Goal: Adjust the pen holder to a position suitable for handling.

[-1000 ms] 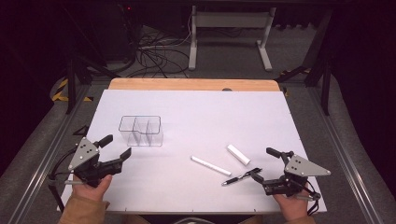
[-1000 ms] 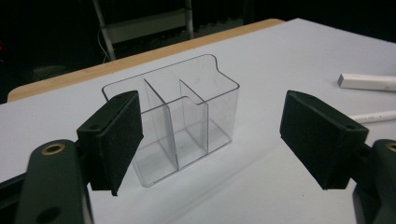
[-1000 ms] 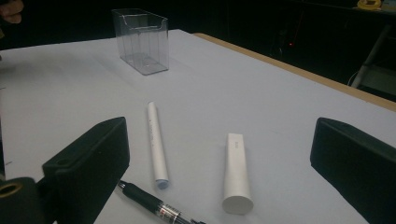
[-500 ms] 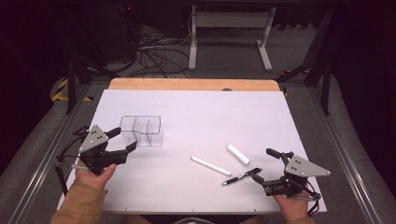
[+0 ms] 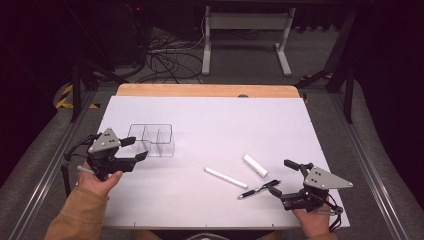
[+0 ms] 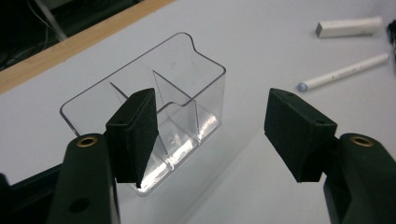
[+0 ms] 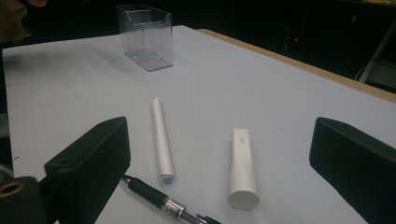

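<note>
white sheet point(image 5: 210, 125) covers wooden table point(image 5: 200, 90); black cables point(image 5: 165, 55) and white metal frame point(image 5: 245, 20) on floor behind, maybe a desk stand; striped tape point(image 5: 64, 96) at left

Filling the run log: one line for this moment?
left tongs: open, closing, nearing clear organizer | right tongs: open, beside black pen | nothing held

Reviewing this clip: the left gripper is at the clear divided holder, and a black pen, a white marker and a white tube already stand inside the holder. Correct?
Not quite. The left gripper is at the clear holder, jaws open and just narrowing, but the holder is empty. The black pen, white marker and white tube lie flat on the table near the right gripper, as the high view shows.
</note>
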The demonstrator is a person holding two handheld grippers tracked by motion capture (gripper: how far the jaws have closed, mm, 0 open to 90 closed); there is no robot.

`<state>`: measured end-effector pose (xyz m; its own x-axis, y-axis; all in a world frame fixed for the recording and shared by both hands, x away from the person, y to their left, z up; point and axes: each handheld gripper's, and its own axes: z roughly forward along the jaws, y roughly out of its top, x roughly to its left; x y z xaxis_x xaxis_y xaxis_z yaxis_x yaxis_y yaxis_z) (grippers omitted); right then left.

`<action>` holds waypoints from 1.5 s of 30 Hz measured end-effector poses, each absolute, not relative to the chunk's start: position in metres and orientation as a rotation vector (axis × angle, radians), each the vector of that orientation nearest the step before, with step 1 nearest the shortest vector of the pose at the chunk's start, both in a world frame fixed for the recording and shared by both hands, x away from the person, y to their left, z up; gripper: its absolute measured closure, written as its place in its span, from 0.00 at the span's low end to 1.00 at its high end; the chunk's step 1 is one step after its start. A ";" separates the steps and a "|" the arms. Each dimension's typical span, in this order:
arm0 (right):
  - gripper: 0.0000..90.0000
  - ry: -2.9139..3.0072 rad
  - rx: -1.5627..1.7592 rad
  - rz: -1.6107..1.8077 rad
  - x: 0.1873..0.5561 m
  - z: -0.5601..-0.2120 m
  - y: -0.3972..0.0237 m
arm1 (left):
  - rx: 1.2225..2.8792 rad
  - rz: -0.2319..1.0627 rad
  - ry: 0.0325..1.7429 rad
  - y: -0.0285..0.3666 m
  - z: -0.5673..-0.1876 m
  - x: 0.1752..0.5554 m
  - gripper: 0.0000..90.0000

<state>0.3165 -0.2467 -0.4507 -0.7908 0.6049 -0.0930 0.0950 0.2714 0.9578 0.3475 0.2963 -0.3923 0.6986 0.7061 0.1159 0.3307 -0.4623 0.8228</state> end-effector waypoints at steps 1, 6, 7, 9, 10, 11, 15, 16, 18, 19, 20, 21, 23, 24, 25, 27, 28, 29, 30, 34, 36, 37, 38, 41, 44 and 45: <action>0.06 2.106 0.630 1.538 0.317 -0.451 -0.247 | 2.095 0.565 0.791 0.296 -0.391 0.350 0.41; 0.06 2.109 0.629 1.540 0.317 -0.451 -0.246 | 2.178 0.529 0.821 0.295 -0.389 0.364 0.43; 0.06 2.110 0.628 1.541 0.317 -0.451 -0.246 | 2.196 0.521 0.833 0.295 -0.389 0.368 0.44; 0.06 2.110 0.627 1.542 0.317 -0.451 -0.246 | 2.208 0.517 0.843 0.295 -0.389 0.370 0.45; 0.06 2.112 0.625 1.541 0.317 -0.451 -0.246 | 2.230 0.501 0.863 0.296 -0.388 0.376 0.45; 0.06 2.113 0.624 1.541 0.317 -0.451 -0.246 | 2.242 0.499 0.870 0.295 -0.387 0.378 0.45; 0.06 2.116 0.622 1.543 0.317 -0.452 -0.246 | 2.271 0.497 0.877 0.294 -0.385 0.387 0.45; 0.06 2.116 0.621 1.544 0.317 -0.452 -0.246 | 2.276 0.496 0.879 0.294 -0.385 0.389 0.45; 0.06 2.117 0.622 1.545 0.317 -0.452 -0.246 | 2.279 0.491 0.884 0.293 -0.386 0.391 0.45; 0.06 2.117 0.623 1.545 0.317 -0.452 -0.246 | 2.287 0.489 0.886 0.293 -0.386 0.393 0.45; 0.06 2.119 0.621 1.546 0.317 -0.452 -0.246 | 2.300 0.485 0.896 0.292 -0.387 0.397 0.45; 0.06 2.119 0.619 1.546 0.317 -0.452 -0.246 | 2.314 0.489 0.898 0.291 -0.388 0.399 0.45; 0.06 2.120 0.618 1.547 0.317 -0.452 -0.246 | 2.342 0.493 0.903 0.289 -0.389 0.402 0.45; 0.06 2.120 0.618 1.547 0.318 -0.452 -0.246 | 2.350 0.481 0.907 0.287 -0.390 0.404 0.45; 0.06 2.121 0.618 1.549 0.318 -0.452 -0.246 | 2.364 0.477 0.911 0.286 -0.391 0.407 0.45; 0.06 2.123 0.616 1.553 0.318 -0.452 -0.246 | 2.377 0.473 0.923 0.285 -0.393 0.410 0.45; 0.06 2.124 0.615 1.554 0.318 -0.452 -0.246 | 2.387 0.473 0.931 0.284 -0.393 0.412 0.46; 0.06 2.124 0.613 1.554 0.318 -0.453 -0.246 | 2.399 0.469 0.942 0.283 -0.394 0.414 0.46; 0.06 2.125 0.615 1.556 0.318 -0.453 -0.245 | 2.409 0.468 0.951 0.283 -0.395 0.415 0.46; 0.06 2.124 0.613 1.557 0.318 -0.453 -0.245 | 2.443 0.447 0.978 0.279 -0.399 0.421 0.47; 0.06 2.125 0.613 1.558 0.318 -0.453 -0.245 | 2.464 0.445 0.986 0.278 -0.400 0.423 0.48; 0.06 2.127 0.614 1.557 0.318 -0.453 -0.246 | 2.474 0.439 0.987 0.277 -0.401 0.424 0.48; 0.06 2.127 0.613 1.559 0.318 -0.453 -0.245 | 2.479 0.429 0.991 0.277 -0.402 0.425 0.48; 0.06 2.127 0.613 1.561 0.318 -0.453 -0.245 | 2.496 0.415 1.002 0.275 -0.405 0.428 0.50; 0.06 2.130 0.611 1.562 0.319 -0.453 -0.245 | 2.509 0.394 1.010 0.273 -0.408 0.430 0.52; 0.06 2.131 0.612 1.562 0.319 -0.453 -0.245 | 2.512 0.389 1.012 0.273 -0.409 0.430 0.52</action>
<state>0.3187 -0.2454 -0.4534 -0.8121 0.5782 -0.0789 0.0986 0.2693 0.9580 0.4303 0.2725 -0.4092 0.6989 0.7076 0.1043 0.5954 -0.6564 0.4632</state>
